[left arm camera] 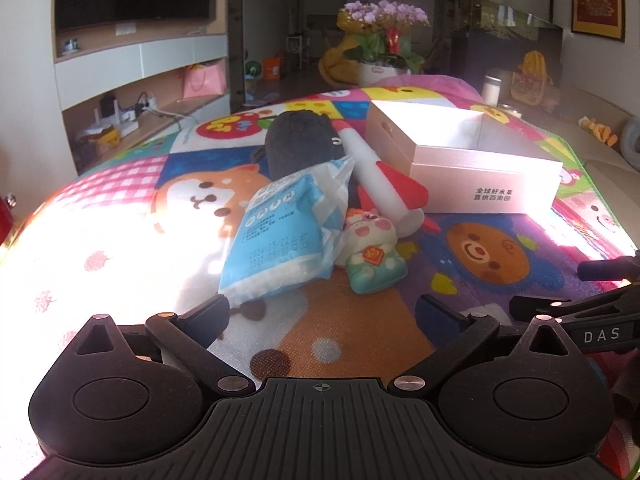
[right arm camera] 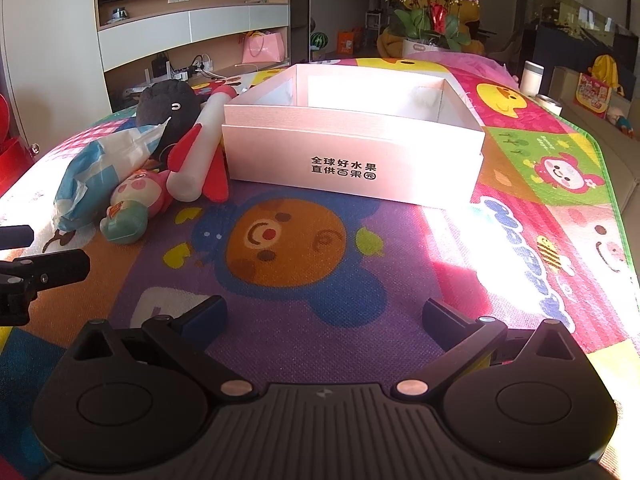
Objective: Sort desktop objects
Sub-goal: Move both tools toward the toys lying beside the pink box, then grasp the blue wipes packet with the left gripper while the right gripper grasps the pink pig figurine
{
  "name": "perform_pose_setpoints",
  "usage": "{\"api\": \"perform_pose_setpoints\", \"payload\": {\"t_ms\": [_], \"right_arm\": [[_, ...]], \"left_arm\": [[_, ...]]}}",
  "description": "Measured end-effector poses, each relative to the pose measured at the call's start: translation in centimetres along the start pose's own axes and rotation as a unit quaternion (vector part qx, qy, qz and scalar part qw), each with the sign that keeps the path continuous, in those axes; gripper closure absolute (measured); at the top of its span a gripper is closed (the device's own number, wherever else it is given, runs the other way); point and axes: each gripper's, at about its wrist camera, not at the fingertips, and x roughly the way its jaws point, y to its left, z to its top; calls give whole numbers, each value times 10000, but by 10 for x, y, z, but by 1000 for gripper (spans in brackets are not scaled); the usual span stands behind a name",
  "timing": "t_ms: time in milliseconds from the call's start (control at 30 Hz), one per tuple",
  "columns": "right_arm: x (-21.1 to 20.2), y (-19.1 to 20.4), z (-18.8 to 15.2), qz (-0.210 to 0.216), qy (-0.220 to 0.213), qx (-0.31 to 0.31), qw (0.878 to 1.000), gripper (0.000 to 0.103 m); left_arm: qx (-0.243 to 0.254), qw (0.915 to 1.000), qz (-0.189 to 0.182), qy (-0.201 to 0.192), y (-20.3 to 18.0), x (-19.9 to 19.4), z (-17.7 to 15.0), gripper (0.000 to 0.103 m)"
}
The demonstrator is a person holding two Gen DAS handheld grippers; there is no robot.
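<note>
Pink cardboard box (right arm camera: 352, 148), centre of right wrist view, looks empty: nothing sorted yet. Blue-white plastic packet (left arm camera: 286, 232), pig figurine (left arm camera: 370, 254), white-red toy rocket (left arm camera: 384, 176), black plush (left arm camera: 304, 142) piled left of it. Left gripper (left arm camera: 322, 314), right gripper (right arm camera: 324, 314): jaws wide, holding nothing.

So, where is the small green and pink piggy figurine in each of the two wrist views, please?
Left wrist view: the small green and pink piggy figurine lies at centre, leaning against the blue and white plastic packet.
Right wrist view: the figurine lies at far left, below the packet.
Shared landmark: the pale pink open cardboard box with black print.
</note>
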Motion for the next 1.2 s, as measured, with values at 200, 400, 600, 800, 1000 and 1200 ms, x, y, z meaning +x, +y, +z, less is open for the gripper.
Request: {"api": "perform_pose_setpoints", "payload": {"t_ms": [200, 400, 600, 800, 1000, 1200], "right_arm": [[-2, -1, 0, 39, 77, 36, 10000, 0], [-3, 3, -1, 4, 117, -70, 9999, 0], [-4, 12, 10, 535, 258, -290, 9978, 0], [-21, 70, 37, 903, -838, -1112, 9861, 6], [22, 113, 66, 1205, -440, -1003, 9866, 30], [54, 116, 68, 1119, -95, -748, 9909, 64]], "left_arm": [[385, 9987, 335, -44, -3, 23, 19, 12], [510, 9976, 448, -101, 10, 30, 24, 7], [369, 9962, 778, -114, 43, 26, 16, 6], [5, 9952, 978, -18, 82, 10, 1, 5], [-466, 9944, 943, -77, 112, -12, -5, 3], [-478, 9981, 329, -189, 112, -15, 2, 3]]}}
